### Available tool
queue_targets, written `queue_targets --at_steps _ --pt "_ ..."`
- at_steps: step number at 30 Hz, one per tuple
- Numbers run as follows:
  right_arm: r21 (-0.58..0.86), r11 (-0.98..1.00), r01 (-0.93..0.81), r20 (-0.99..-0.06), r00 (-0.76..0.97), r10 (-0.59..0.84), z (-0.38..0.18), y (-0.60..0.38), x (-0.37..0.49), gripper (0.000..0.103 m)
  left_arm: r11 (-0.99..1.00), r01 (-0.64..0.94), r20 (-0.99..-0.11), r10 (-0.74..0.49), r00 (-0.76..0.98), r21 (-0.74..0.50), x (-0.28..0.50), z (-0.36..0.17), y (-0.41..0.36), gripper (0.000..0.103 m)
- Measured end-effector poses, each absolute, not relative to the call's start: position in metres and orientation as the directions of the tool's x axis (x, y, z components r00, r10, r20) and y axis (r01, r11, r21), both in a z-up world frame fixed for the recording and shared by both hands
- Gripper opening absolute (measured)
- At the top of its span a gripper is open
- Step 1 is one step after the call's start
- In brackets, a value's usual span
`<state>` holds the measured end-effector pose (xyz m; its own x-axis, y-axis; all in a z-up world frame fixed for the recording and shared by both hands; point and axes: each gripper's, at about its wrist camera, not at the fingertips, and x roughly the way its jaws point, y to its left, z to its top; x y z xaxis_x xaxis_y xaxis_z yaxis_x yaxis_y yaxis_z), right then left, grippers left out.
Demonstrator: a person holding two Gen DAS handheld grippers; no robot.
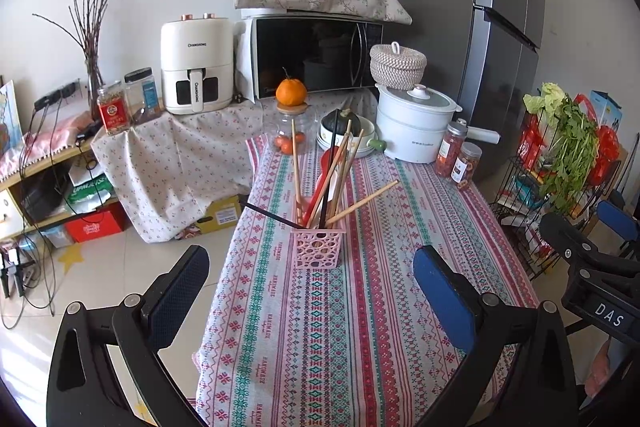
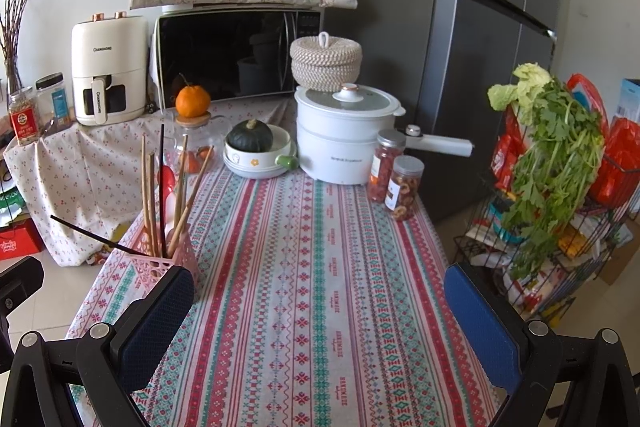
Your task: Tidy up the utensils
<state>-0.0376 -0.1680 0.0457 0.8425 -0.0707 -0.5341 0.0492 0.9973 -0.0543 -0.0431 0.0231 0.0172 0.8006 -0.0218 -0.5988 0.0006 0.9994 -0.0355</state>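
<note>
A pink perforated utensil holder (image 1: 317, 247) stands on the patterned tablecloth (image 1: 360, 327). It holds several wooden chopsticks (image 1: 297, 171), black chopsticks (image 1: 330, 167) and a red spoon (image 1: 326, 163). One black chopstick (image 1: 270, 215) leans out to the left. My left gripper (image 1: 312, 291) is open and empty, just in front of the holder. In the right wrist view the holder (image 2: 160, 265) is at the left, partly hidden behind my left finger (image 2: 156, 315). My right gripper (image 2: 320, 323) is open and empty above the tablecloth (image 2: 312, 287).
At the table's far end are a white pot (image 2: 344, 139), a bowl with a green squash (image 2: 260, 151), two jars (image 2: 396, 183) and a glass jar topped by an orange (image 1: 291, 119). A wire rack with greens (image 2: 560, 187) stands on the right. The microwave (image 1: 312, 55) and air fryer (image 1: 196, 67) are behind.
</note>
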Motion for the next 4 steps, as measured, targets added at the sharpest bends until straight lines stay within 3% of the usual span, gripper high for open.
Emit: queue_targets --at_steps 4 --pt "-0.053 0.997 0.050 -0.535 0.842 -0.071 0.0455 -0.1677 -0.0374 0.103 0.999 0.009 -0.603 -0.031 0.797 -0.041 -0.0428 0.0158 0.0208 0.103"
